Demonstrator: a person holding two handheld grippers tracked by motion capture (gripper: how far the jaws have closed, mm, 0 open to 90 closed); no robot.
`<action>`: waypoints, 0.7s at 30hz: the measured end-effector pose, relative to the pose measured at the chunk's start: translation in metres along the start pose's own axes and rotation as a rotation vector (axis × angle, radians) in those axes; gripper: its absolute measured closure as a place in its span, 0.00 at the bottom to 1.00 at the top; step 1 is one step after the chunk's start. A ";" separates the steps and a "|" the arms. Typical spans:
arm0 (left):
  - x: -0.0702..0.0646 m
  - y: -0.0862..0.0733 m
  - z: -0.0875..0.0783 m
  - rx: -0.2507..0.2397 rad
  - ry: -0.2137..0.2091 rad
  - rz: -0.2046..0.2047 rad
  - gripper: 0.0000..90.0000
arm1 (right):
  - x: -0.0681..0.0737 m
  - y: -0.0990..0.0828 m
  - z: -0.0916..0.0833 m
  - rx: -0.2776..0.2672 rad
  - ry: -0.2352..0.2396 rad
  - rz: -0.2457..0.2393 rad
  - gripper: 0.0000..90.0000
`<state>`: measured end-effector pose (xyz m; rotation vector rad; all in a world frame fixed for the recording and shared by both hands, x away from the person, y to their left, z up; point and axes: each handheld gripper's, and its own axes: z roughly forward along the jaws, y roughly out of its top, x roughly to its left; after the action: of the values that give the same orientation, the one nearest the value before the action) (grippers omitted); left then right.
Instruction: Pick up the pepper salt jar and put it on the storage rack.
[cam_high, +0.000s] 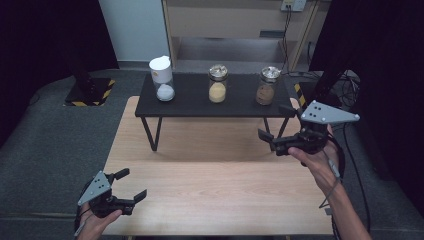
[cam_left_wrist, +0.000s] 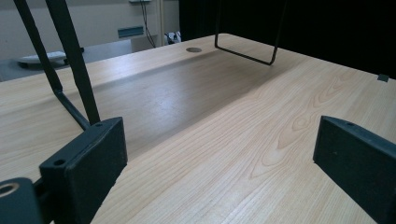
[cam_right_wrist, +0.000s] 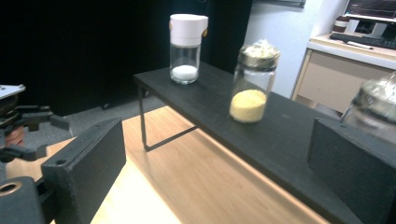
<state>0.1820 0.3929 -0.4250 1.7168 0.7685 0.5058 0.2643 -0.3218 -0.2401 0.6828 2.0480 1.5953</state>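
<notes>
A low black shelf (cam_high: 195, 104) stands at the back of the wooden table (cam_high: 210, 175). It carries three glass jars: a white-lidded jar (cam_high: 162, 78) with white powder, a jar of yellow grains (cam_high: 218, 84) and a jar of brown contents (cam_high: 267, 85). My right gripper (cam_high: 272, 121) hovers open by the shelf's right end, pointing left, with nothing between its jaws. In the right gripper view (cam_right_wrist: 217, 158) the white-lidded jar (cam_right_wrist: 186, 46), the yellow jar (cam_right_wrist: 252, 88) and the third jar (cam_right_wrist: 378, 112) stand ahead on the shelf (cam_right_wrist: 289, 135). My left gripper (cam_high: 134, 183) rests open at the table's near left corner, empty (cam_left_wrist: 219, 149).
The shelf's thin black legs (cam_left_wrist: 70, 60) rise from the table (cam_left_wrist: 210, 116), with open space under the shelf. Grey floor surrounds the table. A wooden cabinet (cam_high: 235, 22) stands behind, and cables (cam_high: 350, 85) lie at the right.
</notes>
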 end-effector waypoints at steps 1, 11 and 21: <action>0.000 0.000 0.000 0.000 0.000 0.000 0.02 | 0.001 -0.003 -0.001 0.001 0.008 0.003 0.06; 0.000 0.000 0.000 0.001 0.000 0.000 0.02 | 0.014 -0.040 -0.010 0.011 0.029 0.033 0.06; 0.000 0.000 0.000 0.001 0.001 0.000 0.02 | 0.028 -0.074 -0.016 0.027 0.013 0.044 0.06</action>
<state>0.1820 0.3927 -0.4249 1.7178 0.7701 0.5066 0.2248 -0.3318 -0.3100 0.7336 2.0813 1.6031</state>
